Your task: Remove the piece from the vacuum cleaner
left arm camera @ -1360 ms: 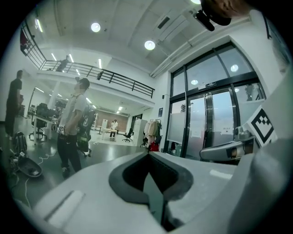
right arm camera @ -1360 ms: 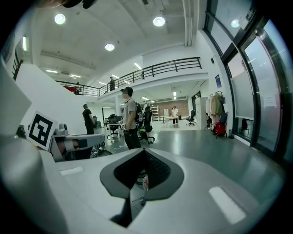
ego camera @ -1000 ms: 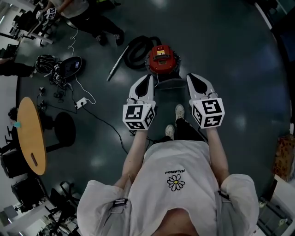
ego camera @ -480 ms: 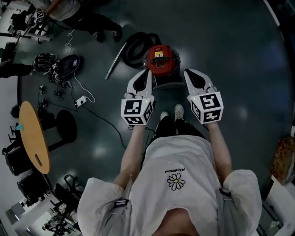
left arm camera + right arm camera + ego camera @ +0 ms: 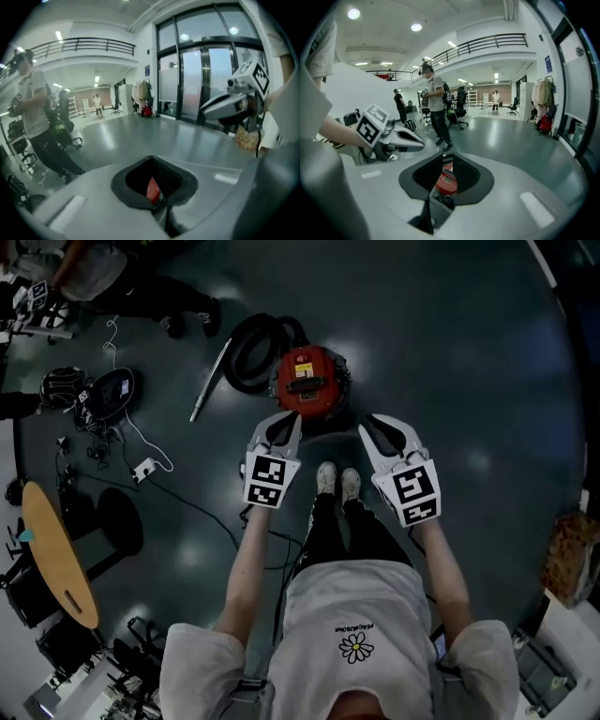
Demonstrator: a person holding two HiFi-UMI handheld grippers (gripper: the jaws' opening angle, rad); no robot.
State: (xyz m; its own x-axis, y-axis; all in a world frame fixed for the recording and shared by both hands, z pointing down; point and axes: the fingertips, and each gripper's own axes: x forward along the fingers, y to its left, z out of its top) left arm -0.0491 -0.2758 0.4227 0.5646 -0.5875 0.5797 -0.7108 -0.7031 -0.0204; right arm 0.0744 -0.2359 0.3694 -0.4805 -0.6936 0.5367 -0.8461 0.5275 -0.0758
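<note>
Head view puts the red vacuum cleaner (image 5: pixel 309 381) on the floor at 12 o'clock from the person's shoes (image 5: pixel 337 481), with its hose (image 5: pixel 246 343) coiled at its 10 o'clock. At its 7 o'clock the left gripper (image 5: pixel 279 424) is parted by only a slit. At 5 o'clock the right gripper (image 5: pixel 387 425) has just been opening its jaws; both are empty, flanking the canister probably to brace and pull.

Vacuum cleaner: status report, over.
Left hand-held gripper jaws slightly apart, empty; right hand-held gripper jaws just been opening, empty. Red vacuum cleaner just ahead, untouched. Nothing in the way.
</note>
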